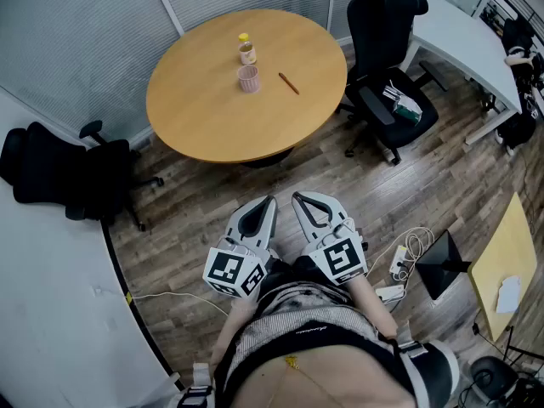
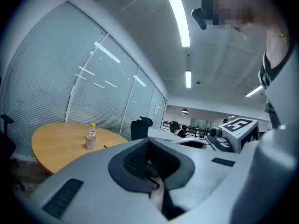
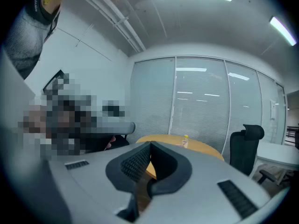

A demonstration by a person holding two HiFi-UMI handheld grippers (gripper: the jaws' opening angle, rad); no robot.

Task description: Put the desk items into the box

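A round wooden table stands well ahead of me. On it are a small clear bottle with a yellow cap, a pink ribbed cup and a thin brown pencil. No box is in view. My left gripper and right gripper are held side by side close to my body, above the wood floor and far from the table. Both are shut with nothing between them. The left gripper view shows shut jaws, the cup and the bottle. In the right gripper view the bottle shows.
Black office chairs stand at the left and at the back right, beside a white desk. A power strip and cables, a black stand and a yellow board lie on the floor to my right.
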